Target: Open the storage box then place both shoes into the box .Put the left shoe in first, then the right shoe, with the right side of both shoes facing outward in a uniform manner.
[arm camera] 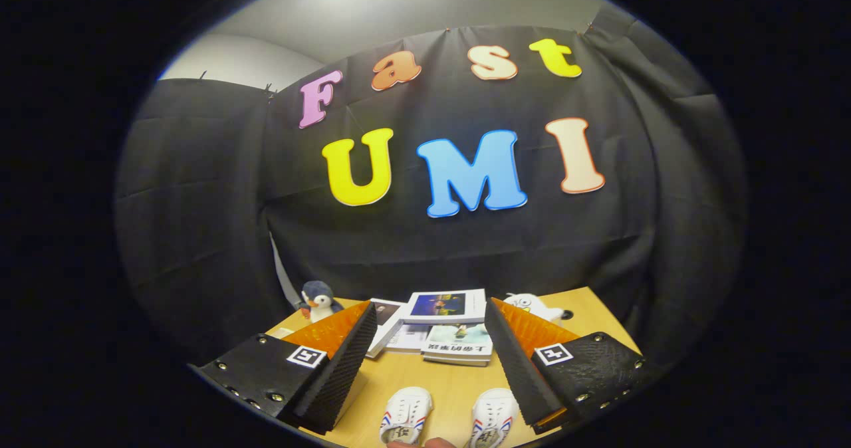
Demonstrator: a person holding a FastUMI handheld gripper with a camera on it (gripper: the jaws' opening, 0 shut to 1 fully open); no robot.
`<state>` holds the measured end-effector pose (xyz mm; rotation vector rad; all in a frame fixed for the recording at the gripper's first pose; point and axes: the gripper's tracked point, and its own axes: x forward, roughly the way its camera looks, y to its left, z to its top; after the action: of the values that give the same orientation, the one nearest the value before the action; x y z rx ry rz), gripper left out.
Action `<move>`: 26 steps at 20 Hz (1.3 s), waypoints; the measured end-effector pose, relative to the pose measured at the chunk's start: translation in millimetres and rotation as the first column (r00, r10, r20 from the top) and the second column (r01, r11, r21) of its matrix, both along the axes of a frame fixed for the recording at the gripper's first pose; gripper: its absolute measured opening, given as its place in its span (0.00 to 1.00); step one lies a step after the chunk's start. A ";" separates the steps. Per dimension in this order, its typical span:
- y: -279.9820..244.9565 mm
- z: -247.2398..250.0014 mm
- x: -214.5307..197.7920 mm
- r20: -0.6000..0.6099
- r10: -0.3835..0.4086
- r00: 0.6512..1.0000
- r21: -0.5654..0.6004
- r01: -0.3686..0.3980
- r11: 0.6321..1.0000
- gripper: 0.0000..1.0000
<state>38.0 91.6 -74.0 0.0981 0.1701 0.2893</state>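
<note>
Shoes (449,418) between spread gripper (429,341) fingers

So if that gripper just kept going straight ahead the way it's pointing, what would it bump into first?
Probably the stack of books. The gripper is open, its fingers spread wide, with the two white shoes low between them, likely passing beneath. The books lie just beyond on the table, though depth is hard to judge.
</note>
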 end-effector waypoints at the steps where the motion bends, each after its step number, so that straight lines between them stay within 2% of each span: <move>1: 13.0 -11.7 -1.1 -0.030 0.044 0.999 0.017 -0.043 0.999 0.98; 3: 40.1 -35.3 -4.1 -0.097 0.133 0.986 0.056 -0.128 0.990 0.98; 6: 76.0 -67.2 -10.7 -0.197 0.249 0.948 0.125 -0.228 0.966 0.99; 9: 101.8 -96.5 -17.5 -0.289 0.325 0.901 0.182 -0.282 0.942 0.99; 13: 128.1 -130.9 -21.7 -0.404 0.398 0.824 0.291 -0.297 0.909 0.99; 18: 150.4 -179.8 -25.6 -0.517 0.440 0.734 0.350 -0.288 0.891 0.96; 21: 160.2 -201.6 -30.9 -0.568 0.464 0.680 0.376 -0.287 0.881 0.96; 26: 176.2 -217.3 -39.1 -0.599 0.525 0.604 0.469 -0.267 0.842 0.96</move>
<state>-1.0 267.8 -291.4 0.5269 0.9439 0.7395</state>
